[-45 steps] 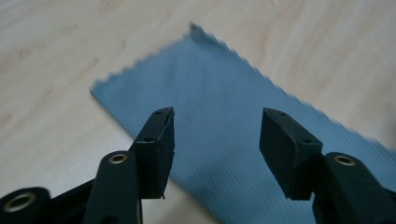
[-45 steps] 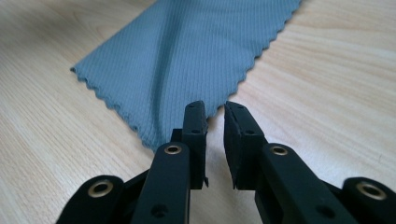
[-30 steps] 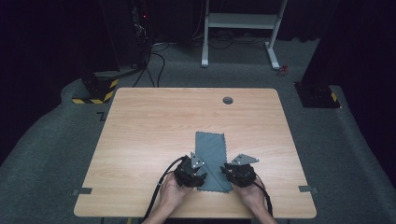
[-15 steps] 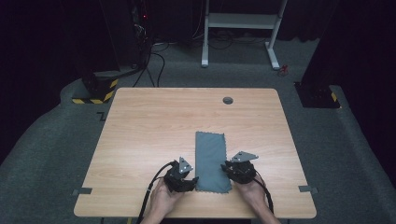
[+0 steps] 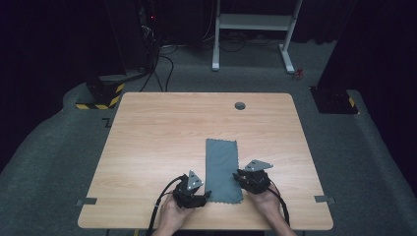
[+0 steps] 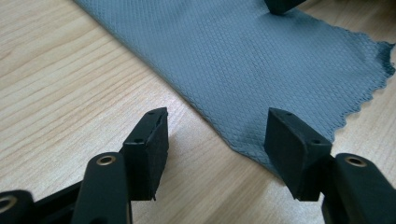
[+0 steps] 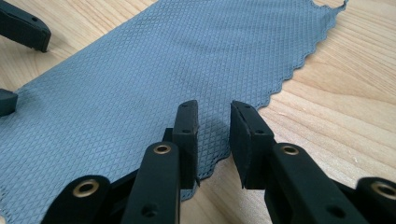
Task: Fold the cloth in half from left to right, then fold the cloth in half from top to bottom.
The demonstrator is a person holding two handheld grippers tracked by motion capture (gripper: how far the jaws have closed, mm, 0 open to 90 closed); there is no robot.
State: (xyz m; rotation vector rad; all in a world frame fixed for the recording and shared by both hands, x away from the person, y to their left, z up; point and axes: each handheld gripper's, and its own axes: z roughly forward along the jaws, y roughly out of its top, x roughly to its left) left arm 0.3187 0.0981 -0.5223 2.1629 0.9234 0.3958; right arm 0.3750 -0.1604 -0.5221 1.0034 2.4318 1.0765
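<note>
High view: a wooden table (image 5: 162,142) bears a grey cloth (image 5: 222,167) that lies flat as a long rectangle in the near half, right of centre, its short zigzag-cut end toward the person. Left gripper (image 5: 193,192) sits just beside the cloth's near left corner; right gripper (image 5: 252,178) sits at the near right edge. Left gripper view: the jaws stand wide apart and hold nothing; one jaw is over bare wood, the other over the cloth's (image 6: 243,56) corner. Right gripper view: the jaws are narrowly parted, a small gap between them, straddling the scalloped edge of the cloth (image 7: 140,79) without clamping it.
</note>
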